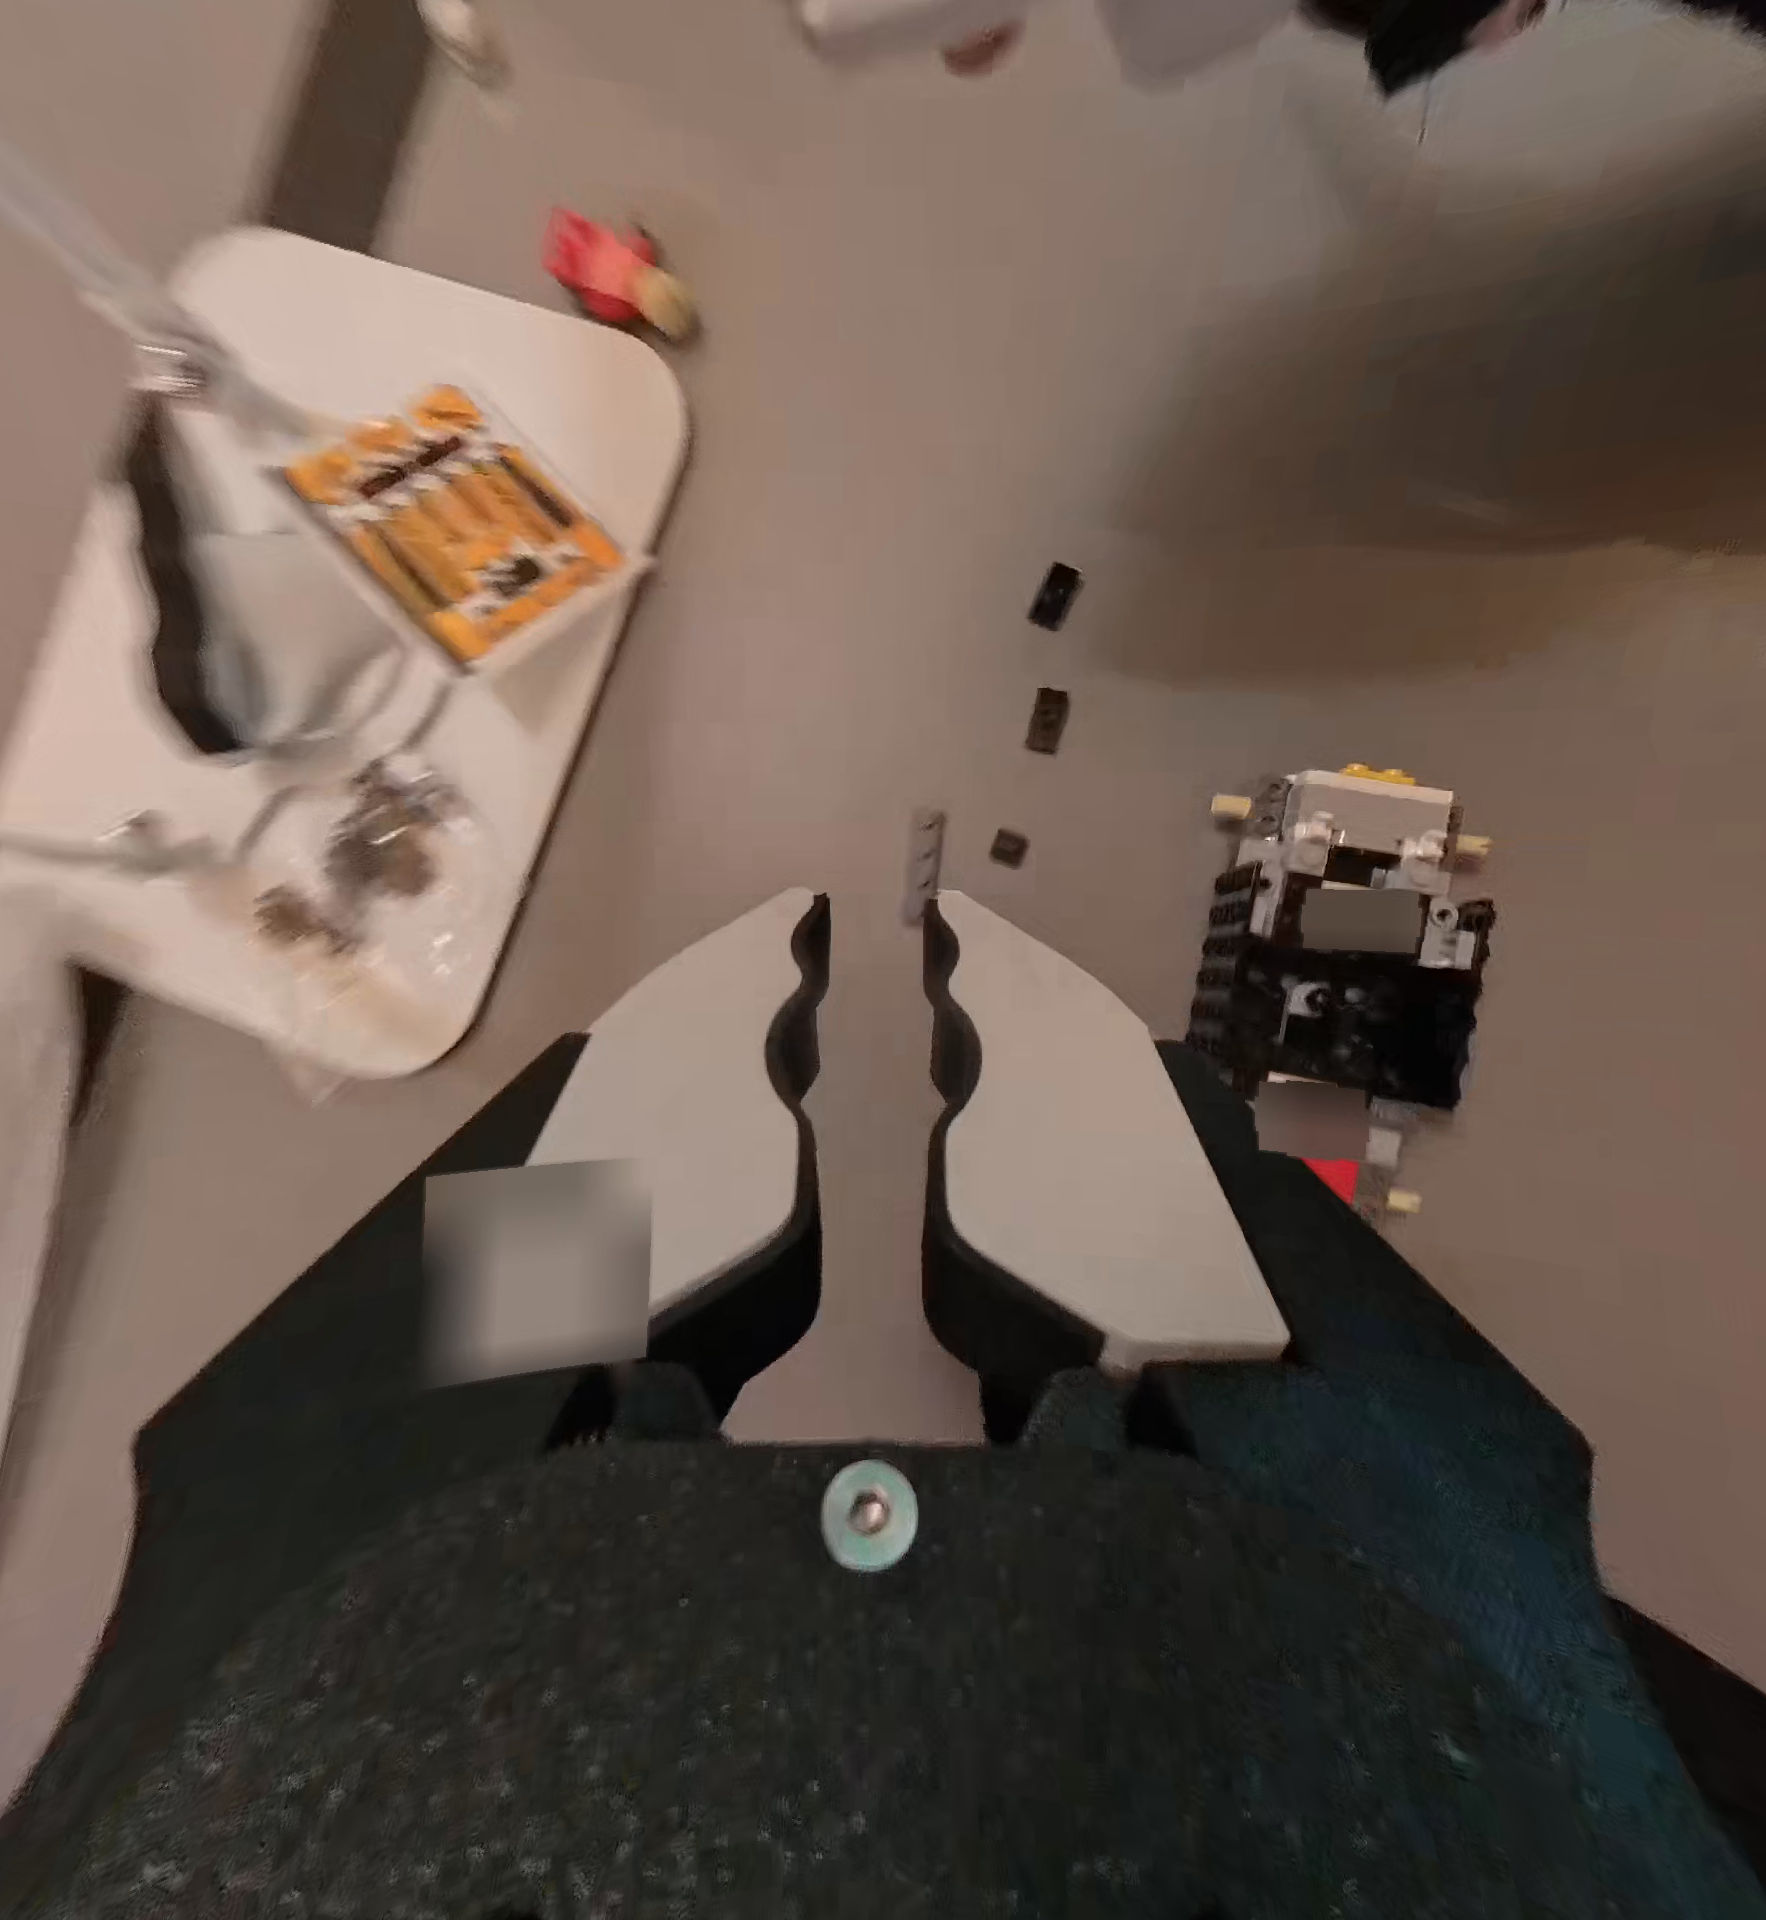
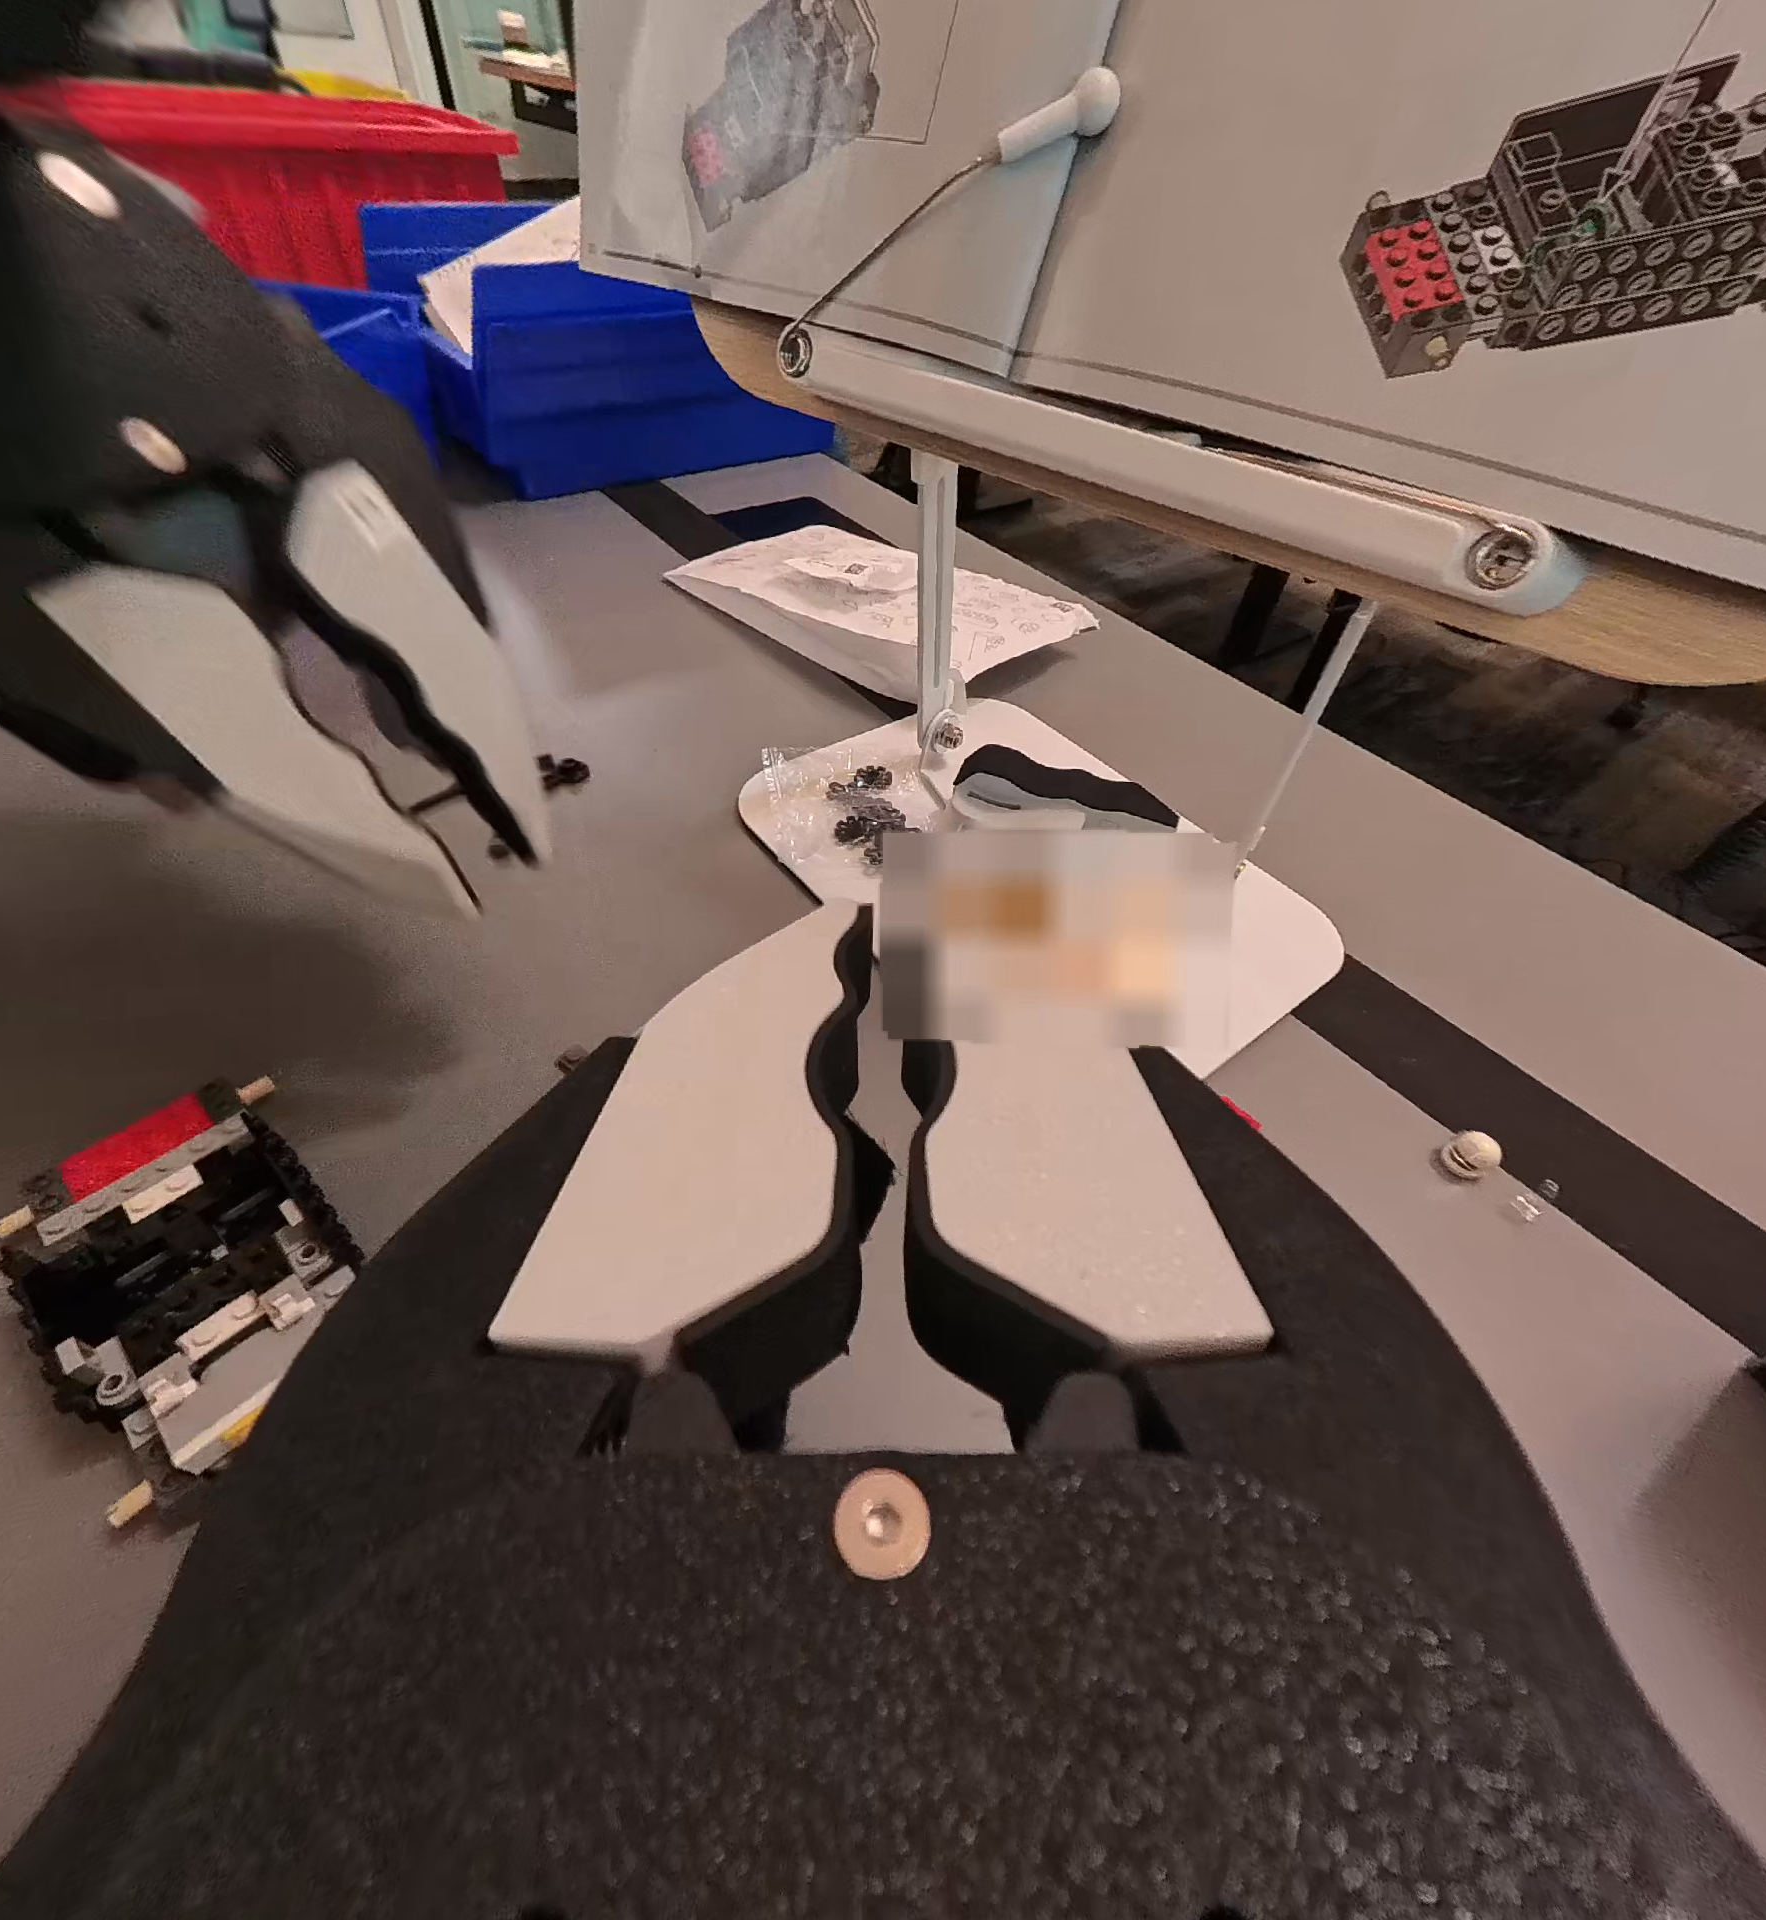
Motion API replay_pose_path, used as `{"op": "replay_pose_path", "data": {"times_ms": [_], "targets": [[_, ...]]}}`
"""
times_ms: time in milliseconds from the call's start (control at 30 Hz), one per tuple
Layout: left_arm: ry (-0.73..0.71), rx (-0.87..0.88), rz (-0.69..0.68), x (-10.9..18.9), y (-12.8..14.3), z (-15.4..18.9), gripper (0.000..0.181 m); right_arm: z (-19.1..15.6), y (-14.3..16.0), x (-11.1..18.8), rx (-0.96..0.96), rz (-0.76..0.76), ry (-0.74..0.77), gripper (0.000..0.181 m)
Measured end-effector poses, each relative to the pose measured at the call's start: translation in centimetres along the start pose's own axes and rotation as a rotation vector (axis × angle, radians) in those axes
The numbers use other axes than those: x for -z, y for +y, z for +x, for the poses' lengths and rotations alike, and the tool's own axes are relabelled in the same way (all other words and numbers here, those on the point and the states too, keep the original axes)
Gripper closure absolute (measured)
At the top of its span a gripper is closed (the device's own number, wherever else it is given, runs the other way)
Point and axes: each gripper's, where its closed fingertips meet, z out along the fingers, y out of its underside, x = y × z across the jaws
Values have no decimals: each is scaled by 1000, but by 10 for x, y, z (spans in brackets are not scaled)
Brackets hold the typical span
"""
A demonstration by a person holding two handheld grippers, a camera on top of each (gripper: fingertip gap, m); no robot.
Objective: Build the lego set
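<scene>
Grey-faced fingers of the left gripper (image 1: 874,914) stand slightly spread with nothing between them; bare tabletop shows through the gap. Just past the tips lies a thin grey strip piece (image 1: 924,864), and beyond it three small black pieces (image 1: 1053,594) are strung out in a loose line on the grey table (image 1: 858,468).

Right gripper (image 2: 884,971): a narrow gap shows lower down between the fingers, but the tips are partly behind a mosaic patch, so I cannot tell whether they meet or pinch anything.

Half-built model (image 1: 1341,945), black and grey with a red block at one end, sits on the table to the right of the left gripper, apart from both. White stand base (image 1: 505,582) to the left carries an orange packet (image 1: 453,520) and a clear bag of small dark parts (image 1: 370,862). Right wrist view shows the instruction sheet (image 2: 1378,208) propped on the stand above, blue bins (image 2: 588,364) and a red bin (image 2: 266,177) behind.

Judgement: a fetch step, picking the next loose piece. The left gripper seems lined up on the grey strip. That piece lies flat and thin, so the tips would need to come down low and close across its narrow width, then carry it to the model.
</scene>
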Motion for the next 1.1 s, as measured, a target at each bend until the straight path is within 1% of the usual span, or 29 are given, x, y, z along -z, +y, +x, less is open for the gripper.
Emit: {"op": "replay_pose_path", "data": {"times_ms": [33, 100, 200, 267, 333, 367, 433, 467, 533, 600, 667, 800, 933, 1000, 1033, 1100], "targets": [[-47, 20, 54, 18, 4, -6, 166, 1, 0, 1, 0, -1, 5, 179], [-155, 85, 121, 56, 25, -23, 169, 4, 0, 2, -1, 1, 12, 179], [-346, 256, 169, 120, 82, -64, 173, 4, -2, 2, -9, 8, 12, 180], [-530, 420, 197, 170, 134, -103, 172, 4, -3, 1, -7, 10, 11, 180], [-755, 612, 235, 221, 196, -146, 168, 2, -4, 0, -11, 13, 5, 179], [-848, 719, 250, 241, 229, -163, 165, 1, -5, -1, -14, 17, 0, 179], [-992, 893, 246, 266, 293, -186, 160, -1, -6, -2, -14, 18, -6, 179], [-1055, 965, 223, 271, 324, -195, 156, -2, -7, -1, -8, 17, -6, 179], [-1133, 1089, 157, 271, 375, -204, 146, -2, -8, 0, 2, 18, 0, 179], [-1162, 1190, 81, 265, 412, -209, 141, -1, -8, 1, -5, 23, 2, 179], [-1201, 1247, -17, 262, 441, -214, 142, 0, -7, 1, -18, 25, 0, 179], [-1204, 1382, -74, 259, 471, -223, 141, 0, -1, -1, -15, 8, -1, 179], [-1167, 1454, -114, 254, 485, -229, 137, 2, 5, -2, -18, -7, -1, 179], [-1139, 1488, -125, 247, 495, -227, 140, 4, 8, -3, -23, -14, 0, 179], [-1122, 1497, -121, 242, 498, -227, 143, 5, 10, -3, -26, -17, 0, 179], [-1131, 1506, -55, 240, 499, -231, 147, 6, 12, -4, -34, -22, 0, 179]]}}
